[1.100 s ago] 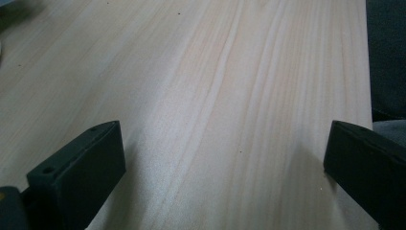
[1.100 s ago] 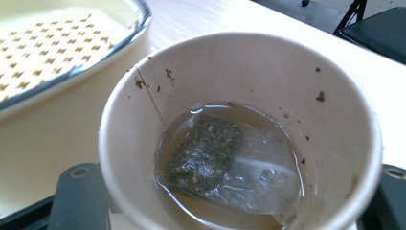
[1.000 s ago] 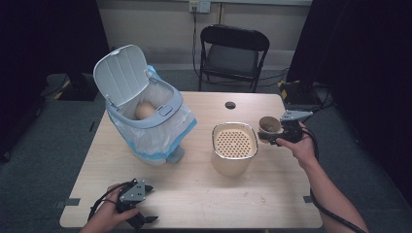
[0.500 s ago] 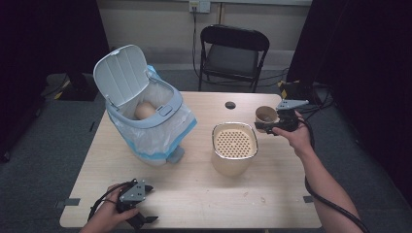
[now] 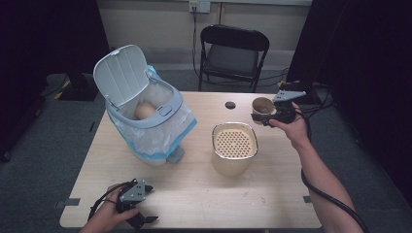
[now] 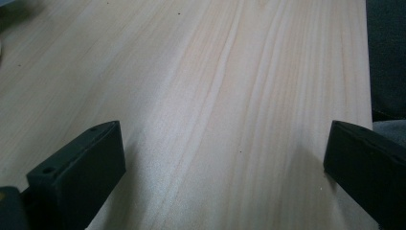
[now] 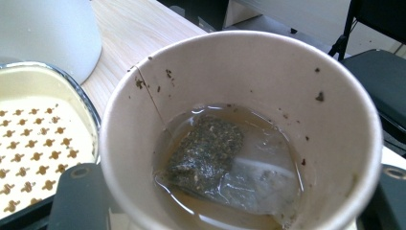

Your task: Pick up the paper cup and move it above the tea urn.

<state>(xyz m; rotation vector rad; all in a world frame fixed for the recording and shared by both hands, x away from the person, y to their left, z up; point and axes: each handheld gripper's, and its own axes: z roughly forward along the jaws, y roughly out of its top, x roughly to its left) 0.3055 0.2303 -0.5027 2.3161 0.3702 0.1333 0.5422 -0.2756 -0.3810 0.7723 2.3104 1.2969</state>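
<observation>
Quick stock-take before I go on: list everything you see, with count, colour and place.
paper cup: one, tan, held off the table at the right, a wet tea bag and a little brown liquid inside
strainer container: one, cream, perforated top, table centre-right
bin: one, white, lid up, blue-edged liner, table left, a tan thing inside
table: one, light wood
black disc: one, table's far edge
folding chair: one, black, behind the table
left gripper: black, open, near edge of table
right gripper: black, shut on paper cup
</observation>
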